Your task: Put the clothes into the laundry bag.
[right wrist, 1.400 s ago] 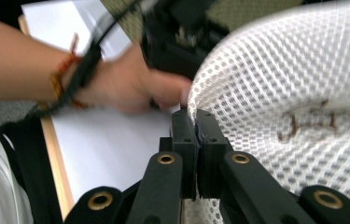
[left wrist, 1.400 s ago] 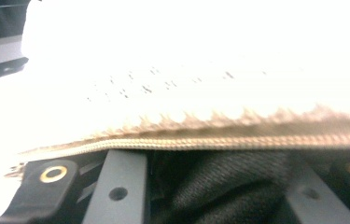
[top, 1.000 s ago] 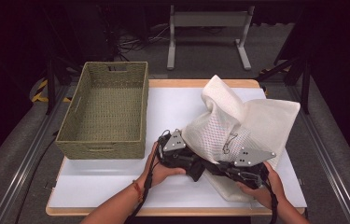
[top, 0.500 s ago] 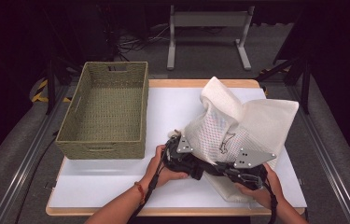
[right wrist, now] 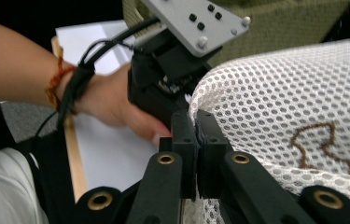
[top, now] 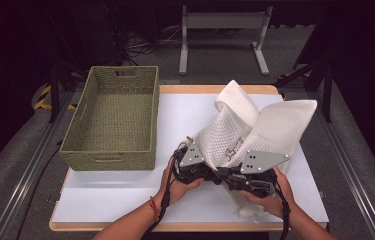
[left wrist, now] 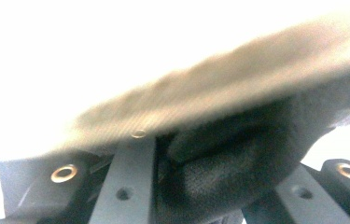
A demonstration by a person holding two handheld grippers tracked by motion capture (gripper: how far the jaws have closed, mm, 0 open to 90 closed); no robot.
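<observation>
Basket point(top: 110, 120) blocks the left; bare table point(top: 185, 110) between it and cloth point(top: 255, 125).

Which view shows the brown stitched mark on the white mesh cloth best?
The right gripper view: the brown stitched mark sits close and sharp on the white mesh cloth. The high view shows it small on the lifted cloth. In the left gripper view the cloth is a blur, with no mark to make out.
</observation>
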